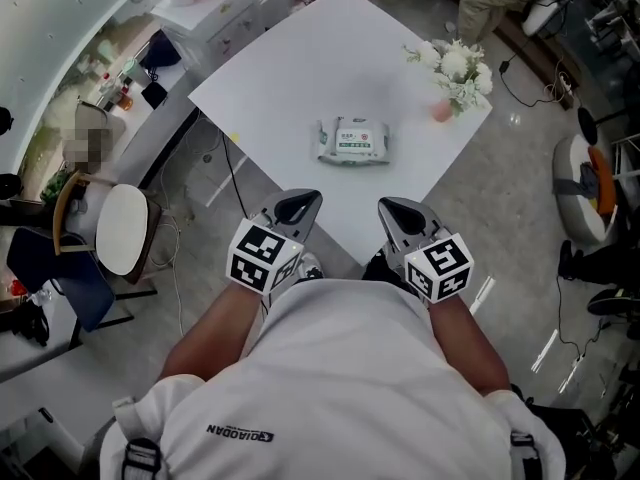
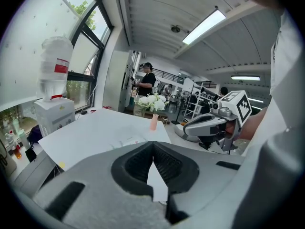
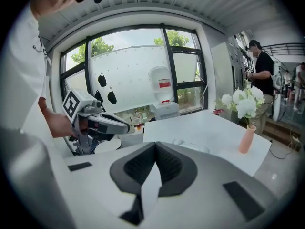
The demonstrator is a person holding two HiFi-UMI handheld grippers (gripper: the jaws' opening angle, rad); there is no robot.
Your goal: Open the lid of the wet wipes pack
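The wet wipes pack (image 1: 353,140), white with green print, lies flat near the middle of the white table (image 1: 300,68). Both grippers hang side by side off the table's near edge, short of the pack and touching nothing. My left gripper (image 1: 304,201) is shut and empty; its own view shows its jaws (image 2: 153,144) meeting, with the pack (image 2: 125,141) a pale shape on the table beyond. My right gripper (image 1: 391,207) is also shut and empty, its jaws (image 3: 155,145) closed, the pack (image 3: 191,145) lying ahead of them.
A pink vase of white flowers (image 1: 455,76) stands at the table's right corner. A round-seated chair (image 1: 122,228) is on the floor at the left. A water dispenser (image 2: 55,113) sits past the table's far side. A person (image 2: 145,82) stands in the background.
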